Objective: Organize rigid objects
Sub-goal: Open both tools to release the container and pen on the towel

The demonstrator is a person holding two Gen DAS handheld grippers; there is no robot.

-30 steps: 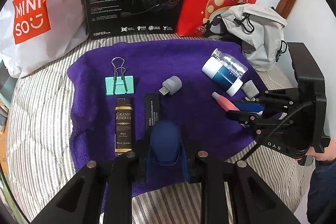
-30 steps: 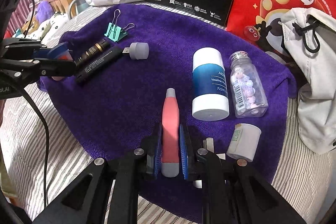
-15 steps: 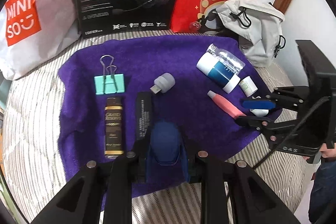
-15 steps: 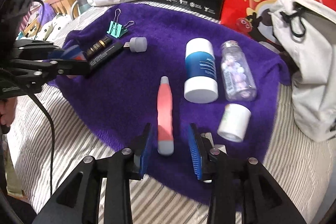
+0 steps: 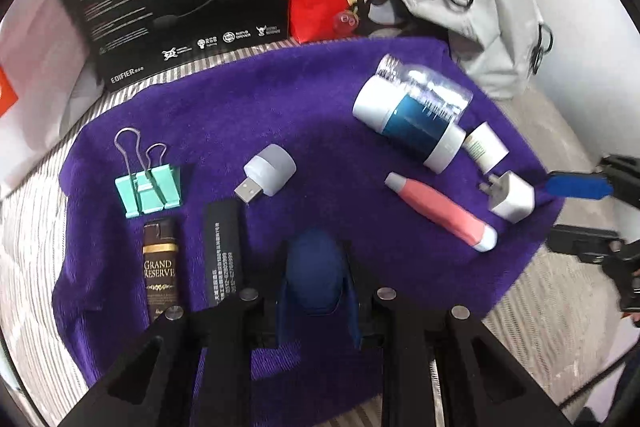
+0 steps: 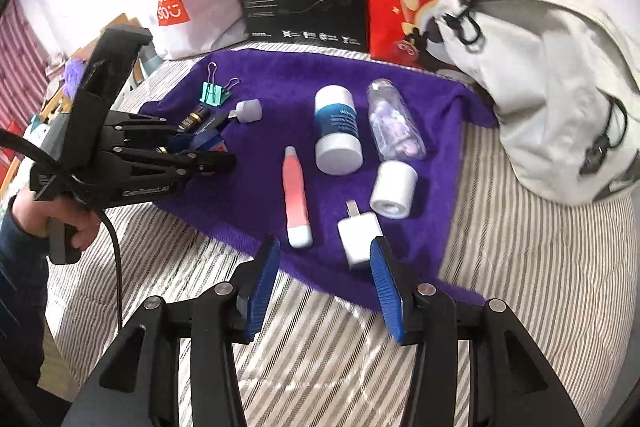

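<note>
the left gripper [image 5: 316, 279] has its fingers clamped on a rounded dark blue object [image 5: 314, 269], held low over the near edge of the purple plush towel [image 5: 280, 99] that covers a striped mattress [image 6: 340, 347]. just to its 9 o'clock lie a flat black stick with white print [image 5: 222, 251] and a brown and gold lighter [image 5: 160, 267]; a mint green binder clip [image 5: 150, 187] sits at 11 o'clock and a small white usb plug light [image 5: 270, 169] at 12.

the right gripper [image 6: 326, 281] is empty, its blue pads [image 6: 264, 279] wide apart over the mattress just off the towel's near edge. a pink and white pen-shaped tube [image 6: 296, 199] lies at its 12 o'clock, a white wall charger [image 6: 358, 237] just right of that, close to the right pad. beyond sit a small white cylinder [image 6: 392, 189], a blue and white jar [image 6: 338, 135] and a clear plastic bottle of beads [image 6: 394, 121].

risks, as i judge them: the blue object looks rounded and smooth, so it may roll on the soft pile when freed and nudge the black stick. the charger sits so near the towel's edge that a careless pad could push it onto the mattress.
</note>
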